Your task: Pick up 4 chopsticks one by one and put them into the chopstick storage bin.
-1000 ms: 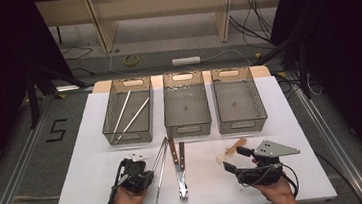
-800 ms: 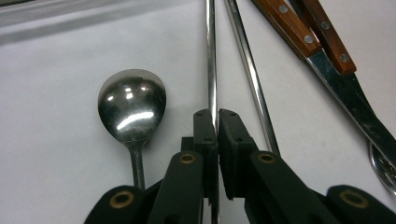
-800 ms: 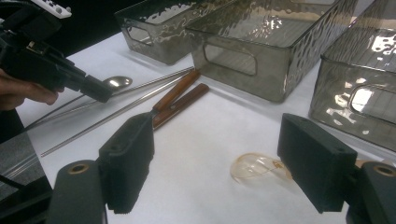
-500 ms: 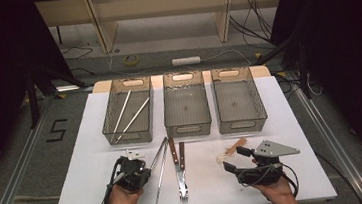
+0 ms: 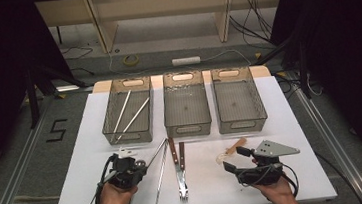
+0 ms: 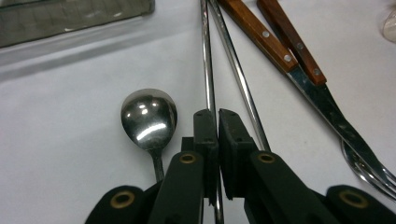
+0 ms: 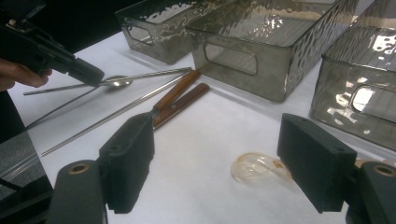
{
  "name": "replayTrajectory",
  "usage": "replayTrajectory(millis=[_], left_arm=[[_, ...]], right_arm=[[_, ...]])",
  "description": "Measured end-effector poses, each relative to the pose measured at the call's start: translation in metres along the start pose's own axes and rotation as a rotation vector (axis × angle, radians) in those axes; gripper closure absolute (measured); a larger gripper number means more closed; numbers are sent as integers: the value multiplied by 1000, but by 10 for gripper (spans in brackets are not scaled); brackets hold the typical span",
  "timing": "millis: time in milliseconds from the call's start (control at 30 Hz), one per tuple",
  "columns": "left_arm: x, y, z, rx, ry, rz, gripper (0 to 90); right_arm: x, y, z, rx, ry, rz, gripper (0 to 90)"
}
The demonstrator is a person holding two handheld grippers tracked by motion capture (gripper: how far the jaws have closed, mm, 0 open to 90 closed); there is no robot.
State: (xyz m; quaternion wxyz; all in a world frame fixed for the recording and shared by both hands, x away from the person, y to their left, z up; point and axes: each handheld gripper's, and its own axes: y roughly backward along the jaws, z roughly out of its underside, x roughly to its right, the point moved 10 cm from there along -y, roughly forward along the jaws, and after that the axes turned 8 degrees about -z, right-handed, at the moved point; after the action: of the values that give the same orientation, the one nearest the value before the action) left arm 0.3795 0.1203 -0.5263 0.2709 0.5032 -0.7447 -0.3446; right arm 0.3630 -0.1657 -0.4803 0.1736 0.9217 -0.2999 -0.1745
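Observation:
My left gripper (image 6: 217,114) is shut on a thin metal chopstick (image 6: 207,65) and holds it near one end; in the high view it (image 5: 143,164) is at the table's front left. A second metal chopstick (image 6: 239,77) lies just right of the jaws, and a steel spoon (image 6: 148,116) lies on the table to their left. Front right, my right gripper (image 5: 236,159) stands open and level. Its jaws (image 7: 219,140) straddle a clear plastic spoon (image 7: 259,170) on the table without touching it.
Three clear trays stand in a row at the back: the left one (image 5: 109,131) holds two metal chopsticks (image 5: 133,117), while the middle (image 5: 187,130) and right (image 5: 241,125) ones look empty. Two wooden-handled forks (image 5: 180,172) lie side by side at the centre front.
My left gripper has risen slightly, taking the held chopstick's end with it. The right gripper has stayed where it was.

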Motion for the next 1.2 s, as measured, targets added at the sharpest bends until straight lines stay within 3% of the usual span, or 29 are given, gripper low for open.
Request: replayTrajectory(millis=[233, 433, 833, 1200], left_arm=[[-3, 10, -4, 25, 18, 34, 862], [-2, 21, -8, 53, 2, 43, 861], [-11, 37, -18, 103, 4, 33, 861], [-28, 47, -41, 154, 29, 23, 861]], right_arm=[[0, 0, 0, 0, -1, 1, 285], [0, 0, 0, -1, -1, 0, 285], [0, 0, 0, -1, -2, 1, 284], [1, 0, 0, 0, -4, 2, 284]])
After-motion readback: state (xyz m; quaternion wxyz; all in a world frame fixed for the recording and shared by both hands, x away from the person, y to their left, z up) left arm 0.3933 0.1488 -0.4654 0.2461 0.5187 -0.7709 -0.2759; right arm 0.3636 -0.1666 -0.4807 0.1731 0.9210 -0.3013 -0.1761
